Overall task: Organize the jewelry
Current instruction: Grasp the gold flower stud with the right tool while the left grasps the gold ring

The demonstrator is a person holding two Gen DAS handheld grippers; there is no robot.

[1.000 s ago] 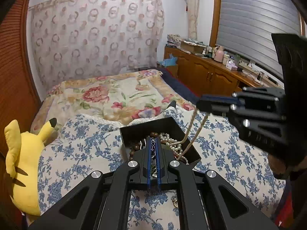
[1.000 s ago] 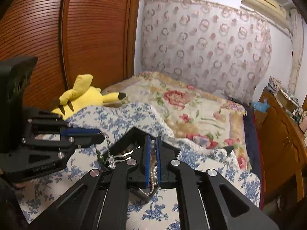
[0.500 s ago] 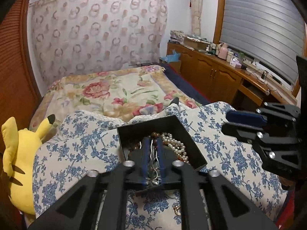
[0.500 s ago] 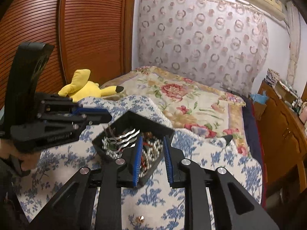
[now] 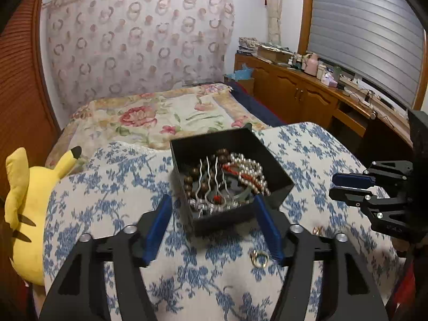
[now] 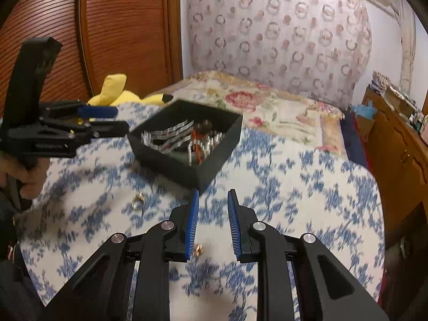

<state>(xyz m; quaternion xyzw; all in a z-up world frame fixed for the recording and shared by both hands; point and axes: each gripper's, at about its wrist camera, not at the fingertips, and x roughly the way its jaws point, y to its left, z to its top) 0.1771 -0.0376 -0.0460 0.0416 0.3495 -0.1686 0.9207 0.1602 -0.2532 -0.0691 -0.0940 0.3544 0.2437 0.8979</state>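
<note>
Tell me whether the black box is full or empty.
Partly full. The black box has no lid and holds a pearl strand, brown beads and a silver comb, with bare wall above them.

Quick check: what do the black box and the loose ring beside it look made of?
Black box: likely matte card or plastic; its flat, thin walls show no shine. Loose ring: likely gold-toned metal, judging by its bright yellow glints.

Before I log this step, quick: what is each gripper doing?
Left gripper: jaws opening, nothing gripped, the black box corner between them.
Right gripper: open, empty.
</note>
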